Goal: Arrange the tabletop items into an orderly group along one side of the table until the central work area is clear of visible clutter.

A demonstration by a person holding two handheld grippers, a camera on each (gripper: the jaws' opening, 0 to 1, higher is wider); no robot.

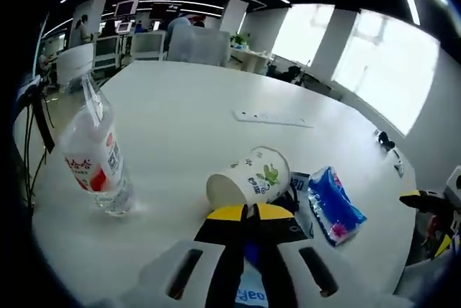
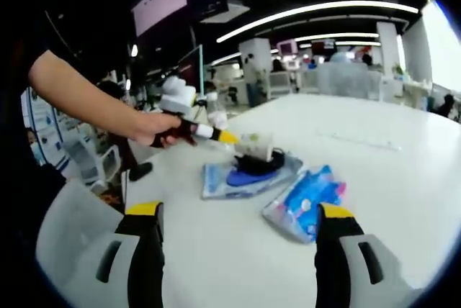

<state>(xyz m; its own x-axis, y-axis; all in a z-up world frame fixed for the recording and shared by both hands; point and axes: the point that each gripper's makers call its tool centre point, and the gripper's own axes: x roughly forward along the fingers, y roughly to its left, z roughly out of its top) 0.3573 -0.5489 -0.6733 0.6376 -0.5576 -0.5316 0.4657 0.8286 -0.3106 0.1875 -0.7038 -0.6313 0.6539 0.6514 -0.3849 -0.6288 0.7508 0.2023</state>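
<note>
1. Lying on its side on the smooth white table [image 1: 187, 128], the paper cup [image 1: 252, 177] is a tapered cylinder with a green and blue print, its open mouth turned toward the camera in the left gripper view.
2. Beside the cup, the blue tissue pack [image 1: 333, 206] is a glossy, crinkled plastic wrapper with a pink patch at one end.
3. A clear plastic water bottle [image 1: 99, 155] with a red and white label stands tilted, well apart from the cup.
4. A flat blue-printed pouch [image 2: 248, 177] lies under the cup, just beside the tissue pack.
5. Left gripper [image 1: 252, 212]: its yellow-tipped jaws are pressed nearly together, right at the cup's wall; whether they pinch the cup cannot be told.
6. Right gripper [image 2: 238, 213]: jaws spread wide, holding nothing, near the tissue pack.
7. A person's hand [image 2: 155, 128] grasps the left gripper.
</note>
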